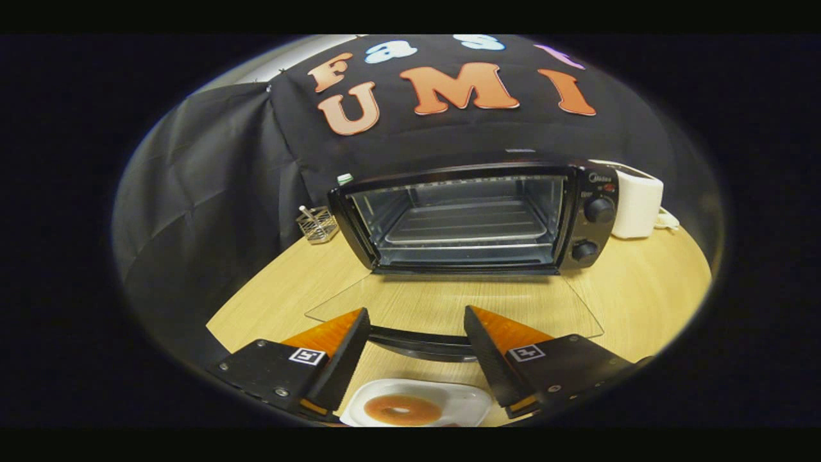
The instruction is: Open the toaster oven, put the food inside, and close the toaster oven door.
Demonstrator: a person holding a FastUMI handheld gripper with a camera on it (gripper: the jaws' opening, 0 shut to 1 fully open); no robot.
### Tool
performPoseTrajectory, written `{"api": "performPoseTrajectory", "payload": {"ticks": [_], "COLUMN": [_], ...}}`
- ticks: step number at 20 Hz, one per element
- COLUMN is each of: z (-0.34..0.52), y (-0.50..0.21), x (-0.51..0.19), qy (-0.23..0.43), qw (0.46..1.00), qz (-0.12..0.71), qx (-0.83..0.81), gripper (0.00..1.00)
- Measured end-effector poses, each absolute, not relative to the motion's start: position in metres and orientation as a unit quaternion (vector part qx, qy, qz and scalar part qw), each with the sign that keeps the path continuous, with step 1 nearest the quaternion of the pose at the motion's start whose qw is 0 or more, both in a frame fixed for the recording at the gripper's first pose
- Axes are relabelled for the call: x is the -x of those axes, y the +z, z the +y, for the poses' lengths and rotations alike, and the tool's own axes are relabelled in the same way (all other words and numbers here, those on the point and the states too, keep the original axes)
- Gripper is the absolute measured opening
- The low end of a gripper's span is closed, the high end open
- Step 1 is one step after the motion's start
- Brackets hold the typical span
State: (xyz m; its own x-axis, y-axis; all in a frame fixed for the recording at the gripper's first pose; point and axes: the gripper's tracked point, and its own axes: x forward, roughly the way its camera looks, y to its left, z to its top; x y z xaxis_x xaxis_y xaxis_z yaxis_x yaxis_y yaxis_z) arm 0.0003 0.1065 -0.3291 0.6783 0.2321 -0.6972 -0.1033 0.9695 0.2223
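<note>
Black cloth walls close off the booth behind a pale wood-grain bench (641, 289), and everything for the job sits on that one top.

Start at the gripper (417, 321): its two fingers stand wide apart with nothing held between them, the gap open toward the oven. Between them and nearest the camera, by the bench's near edge, lies a white rounded-square plate (462, 401) carrying a glazed brown ring doughnut (402, 409). That is the food, not yet picked up. The spread of the fingers looks wide enough to take the plate or the doughnut, which I judge to be the reason they are held so open.

Just ahead of the fingertips is the clear glass door (449, 301) of the black toaster oven (474, 218), folded fully down and flat over the bench, its dark curved handle (417, 343) running across between the fingers. So the opening step appears done. Beyond it the cavity shows a bare metal wire rack (465, 224), free to receive the food.

The lowered door and its handle lie squarely between plate and cavity, so the food would have to be lifted over them. Two round black knobs (600, 210) sit on the oven's right panel. Near the bench's far left edge stands a small wire basket (317, 224); at the far right, just beside the oven, a white boxy appliance (636, 202). Both are well clear of the path.
</note>
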Motion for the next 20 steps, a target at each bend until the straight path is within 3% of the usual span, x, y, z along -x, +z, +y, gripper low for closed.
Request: {"api": "performPoseTrajectory", "payload": {"ticks": [6, 13, 20], "z": [0.105, 0.112, 0.125], "y": [-0.363, -0.350, -0.327], "x": [0.012, 0.030, 0.082], "qy": [0.087, 0.115, 0.156], "qw": [0.894, 0.893, 0.886], "qz": [0.434, 0.431, 0.428], "qx": [-0.068, -0.066, -0.088], "gripper": [0.86, 0.85, 0.90]}}
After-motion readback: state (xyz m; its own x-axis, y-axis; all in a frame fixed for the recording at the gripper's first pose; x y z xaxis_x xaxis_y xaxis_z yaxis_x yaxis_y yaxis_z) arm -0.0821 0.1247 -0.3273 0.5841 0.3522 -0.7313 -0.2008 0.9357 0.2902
